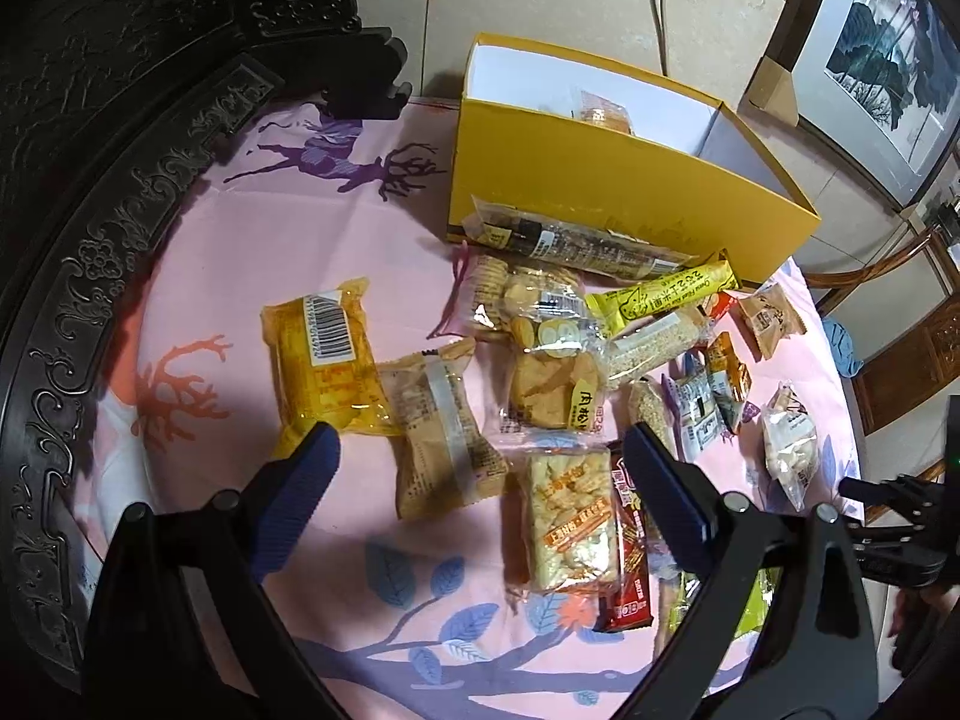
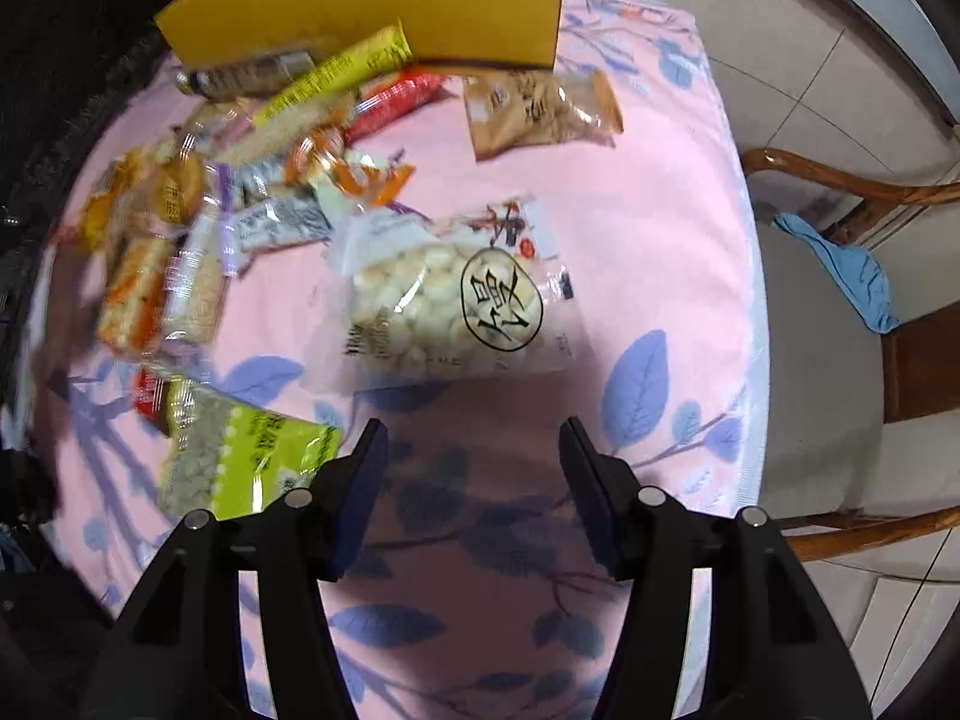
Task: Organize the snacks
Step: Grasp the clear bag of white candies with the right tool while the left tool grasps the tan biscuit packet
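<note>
Snacks lie loose on the pink tablecloth [image 1: 252, 228], most bunched near the middle and toward the box-side edge. Yellow box [image 1: 630, 198] stands open-topped at the far edge of the cloth; one pkt is visible inside against the white liner, so loading is judged barely begun.

Nearest the L gripper [image 1: 480, 450]: beige pastry pkt [image 1: 441, 426], crinkled film, flat rectangular, lying between the fingers' line of reach; orange cake pkt [image 1: 321, 360], glossy film w/ barcode label, just beside it toward the carved-wood edge. L fingers stand wide apart, nothing between the pads; judged poised for a pick of the beige pkt.

R gripper [image 2: 474, 444] hangs over bare cloth near the chair-side edge. Its fingers are part-spread, nothing held; no pkt sits between them. Clear puff bag [image 2: 444, 306], soft transparent film over small pale lumps, w/ round black printed mark, lies just ahead of the tips — probable next target. Green pkt [image 2: 246, 456] lies beside the R gripper's left finger, apart from it.

Long items (yellow bar [image 1: 660, 294], dark-label sleeve [image 1: 576, 246]) rest against the box's front wall, approx. parallel to it. Film wraps are slippery; a grip at mid-body, not on seams, is advised.

Beyond the cloth: wooden chair [image 2: 840, 180] w/ blue rag [image 2: 840, 276] on the seat.
</note>
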